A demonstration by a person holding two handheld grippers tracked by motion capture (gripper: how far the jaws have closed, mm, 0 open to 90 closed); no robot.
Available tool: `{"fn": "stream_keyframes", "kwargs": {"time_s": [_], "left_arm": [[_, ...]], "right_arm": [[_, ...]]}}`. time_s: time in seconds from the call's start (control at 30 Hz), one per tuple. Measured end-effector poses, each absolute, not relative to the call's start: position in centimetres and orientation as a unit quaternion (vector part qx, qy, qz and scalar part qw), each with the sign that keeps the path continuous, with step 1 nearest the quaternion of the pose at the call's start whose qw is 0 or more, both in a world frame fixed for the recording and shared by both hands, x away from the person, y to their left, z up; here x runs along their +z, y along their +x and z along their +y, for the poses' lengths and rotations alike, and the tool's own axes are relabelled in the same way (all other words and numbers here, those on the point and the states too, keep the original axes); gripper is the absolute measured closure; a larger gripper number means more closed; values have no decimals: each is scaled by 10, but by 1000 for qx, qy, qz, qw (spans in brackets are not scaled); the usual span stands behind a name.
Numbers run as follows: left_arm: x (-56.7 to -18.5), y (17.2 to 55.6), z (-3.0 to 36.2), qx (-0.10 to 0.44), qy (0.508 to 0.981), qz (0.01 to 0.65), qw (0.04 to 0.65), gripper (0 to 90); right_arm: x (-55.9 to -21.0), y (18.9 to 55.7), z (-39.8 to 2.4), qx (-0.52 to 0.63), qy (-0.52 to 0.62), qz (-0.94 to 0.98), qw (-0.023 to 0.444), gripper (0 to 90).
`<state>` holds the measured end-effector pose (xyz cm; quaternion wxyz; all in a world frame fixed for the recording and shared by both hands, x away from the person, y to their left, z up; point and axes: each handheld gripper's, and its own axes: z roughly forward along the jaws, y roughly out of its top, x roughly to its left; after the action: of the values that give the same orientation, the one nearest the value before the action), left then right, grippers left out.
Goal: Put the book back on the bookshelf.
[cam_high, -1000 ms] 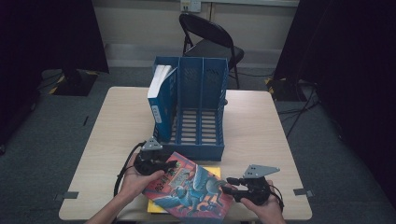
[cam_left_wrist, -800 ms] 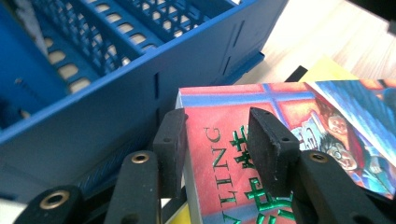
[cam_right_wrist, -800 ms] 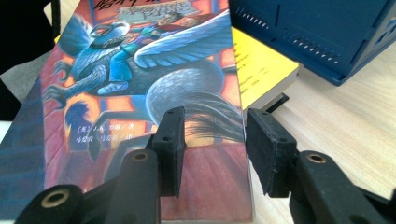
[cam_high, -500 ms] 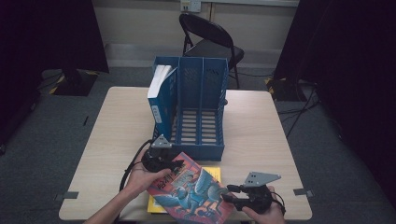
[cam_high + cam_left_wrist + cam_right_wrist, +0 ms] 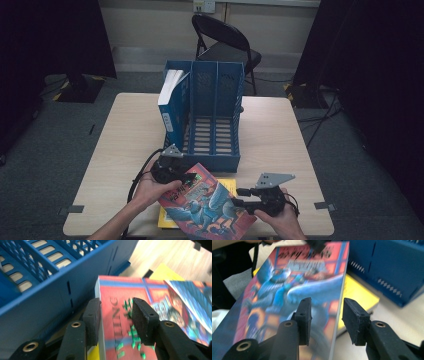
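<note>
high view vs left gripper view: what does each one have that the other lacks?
High view alone: the folding chair, the table edges, the white book standing in the blue rack's left slot, and the right tool at the red book's lower right corner.

Left gripper view alone: the left tool straddling the red book's edge, close up.

Both: the blue rack, the red book and the yellow book beneath it.

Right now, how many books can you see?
3. A red picture book is held between both grippers, a yellow book lies under it on the table, and a blue book stands in the file rack's left slot. More may be hidden.
</note>
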<state>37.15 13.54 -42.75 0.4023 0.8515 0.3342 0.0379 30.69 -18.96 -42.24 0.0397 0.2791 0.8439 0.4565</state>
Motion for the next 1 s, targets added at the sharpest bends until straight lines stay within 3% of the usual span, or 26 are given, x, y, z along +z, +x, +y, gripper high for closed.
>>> {"fn": "stream_keyframes", "kwargs": {"time_s": [0.43, 0.83, 0.9, 1.0], "left_arm": [[-432, 322, 182, 47, 840, 338, 422, 561], [-436, 283, 213, 60, 826, 358, 431, 505], [-437, 277, 216, 82, 833, 357, 415, 511], [-441, 278, 218, 69, 827, 365, 422, 506]], "right_arm": [[-429, 349, -147, 429, 261, 864, 24, 551], [-434, 352, -147, 432, 266, 862, 19, 544], [-434, 351, -147, 431, 266, 862, 21, 546], [-434, 351, -146, 431, 262, 863, 24, 556]]}}
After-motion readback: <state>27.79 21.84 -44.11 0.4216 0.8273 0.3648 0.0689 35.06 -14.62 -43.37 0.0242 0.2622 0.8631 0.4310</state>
